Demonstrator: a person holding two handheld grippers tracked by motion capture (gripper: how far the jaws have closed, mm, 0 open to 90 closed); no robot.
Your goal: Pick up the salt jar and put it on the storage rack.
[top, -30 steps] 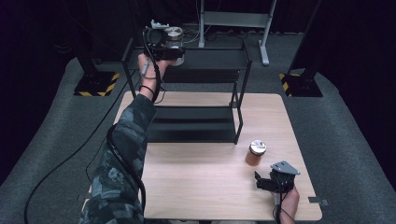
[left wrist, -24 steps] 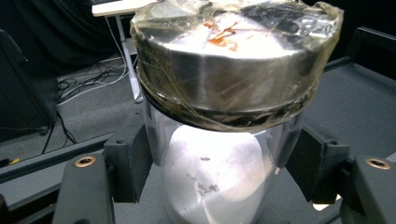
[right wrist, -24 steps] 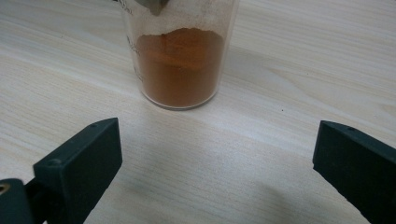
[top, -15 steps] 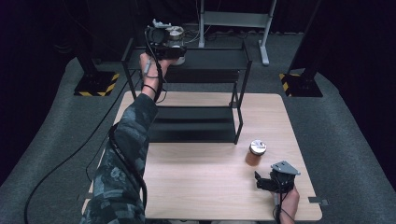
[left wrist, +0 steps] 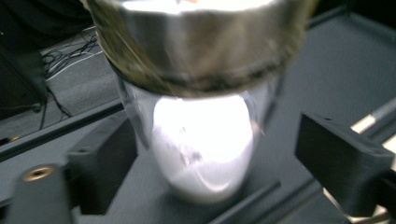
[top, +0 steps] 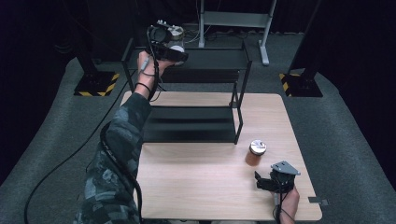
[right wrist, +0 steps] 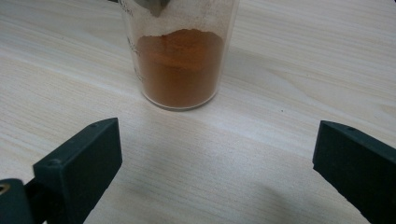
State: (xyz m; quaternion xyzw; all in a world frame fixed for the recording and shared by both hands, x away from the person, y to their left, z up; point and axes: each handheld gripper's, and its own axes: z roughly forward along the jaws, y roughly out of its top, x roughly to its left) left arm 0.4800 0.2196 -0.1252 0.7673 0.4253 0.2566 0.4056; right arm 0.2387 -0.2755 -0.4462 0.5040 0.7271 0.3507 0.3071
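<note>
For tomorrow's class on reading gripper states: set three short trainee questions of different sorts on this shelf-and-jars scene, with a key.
1. True or false: the left gripper clamps the white-powder jar.
2. What fills the jar before the right gripper?
3. The white-powder jar stands on: A the table, B the rack's top shelf, C the floor.

Key: 1 false, the jaws have just been opening and stand clear of it; 2 orange-brown powder; 3 B.

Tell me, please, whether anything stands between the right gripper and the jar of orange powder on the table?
Nothing visible does. In the right gripper view, only bare table lies between the open right gripper and the jar of orange powder. In the high view the jar stands alone just ahead of that gripper, apart from the black shelf rack.
</note>
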